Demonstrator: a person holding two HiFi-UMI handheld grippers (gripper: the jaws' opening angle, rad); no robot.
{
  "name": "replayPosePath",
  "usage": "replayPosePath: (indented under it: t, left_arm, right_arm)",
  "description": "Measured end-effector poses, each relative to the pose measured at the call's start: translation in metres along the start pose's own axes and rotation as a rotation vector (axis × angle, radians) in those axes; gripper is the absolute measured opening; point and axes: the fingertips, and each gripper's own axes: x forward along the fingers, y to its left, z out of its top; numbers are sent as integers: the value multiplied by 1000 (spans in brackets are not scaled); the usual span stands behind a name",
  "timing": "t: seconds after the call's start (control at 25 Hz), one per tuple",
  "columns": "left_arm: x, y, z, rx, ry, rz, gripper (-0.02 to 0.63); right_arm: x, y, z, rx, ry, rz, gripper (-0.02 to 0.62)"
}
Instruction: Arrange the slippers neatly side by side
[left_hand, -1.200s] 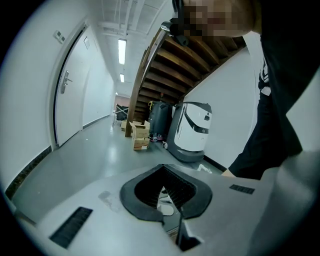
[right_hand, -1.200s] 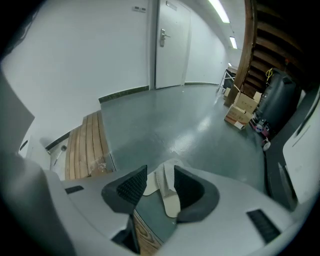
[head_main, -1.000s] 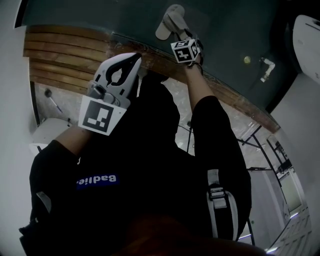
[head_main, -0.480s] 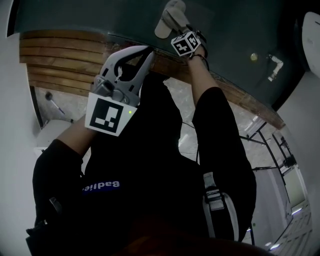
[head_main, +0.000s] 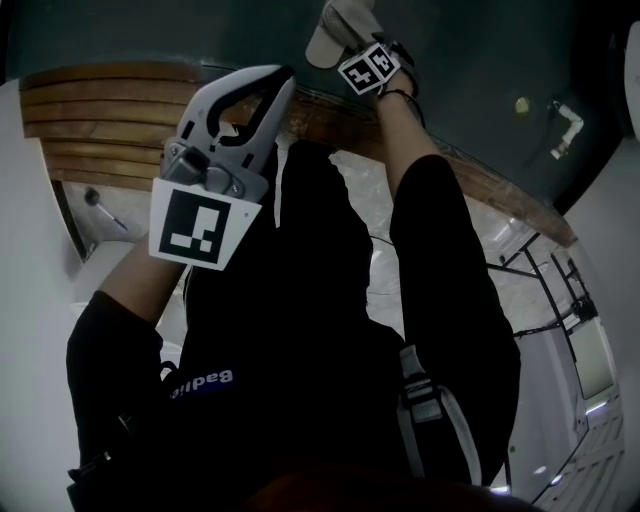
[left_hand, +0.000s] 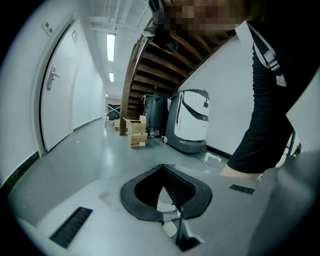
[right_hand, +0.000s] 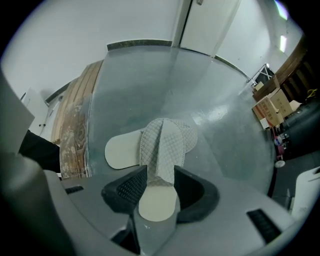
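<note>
Right gripper view: right tool (right_hand: 160, 174) pinches one slipper (right_hand: 161, 145) mid-length; second slipper (right_hand: 120, 150) lies crossed behind it. Left tool (left_hand: 161, 167) pressed together.

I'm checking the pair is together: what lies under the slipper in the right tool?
A second slipper lies crosswise on the grey floor beneath the held slipper in the right tool. Its middle is covered, so whether they touch cannot be told.

You're in a building corridor, glossy grey floor (left_hand: 85, 155), ceiling strip lights (left_hand: 111, 41), dark wooden staircase (left_hand: 157, 67), brown cardboard boxes (left_hand: 134, 132), white-and-grey wheeled machine (left_hand: 192, 120) parked.
</note>
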Motion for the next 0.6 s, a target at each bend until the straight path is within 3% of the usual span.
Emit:
replayPosePath:
  t: [0.24,0.44,0.56,0.6]
  left_arm:
    - [8,16,-24,-135,-64,62,2]
    - [9,19,-40,-178,-89,81,2]
    - [7,11,-45,-181,-82,76,2]
    - [7,9,-47,-179,-76,73,2]
  right_arm:
    - [34,4,-4,-24,29,-11,144]
    - [51,5,-6,-41,91,-44,143]
    - [49,-4,-7,-49,89,-98,14]
    - [49,-6,-7,-46,86,-106,11]
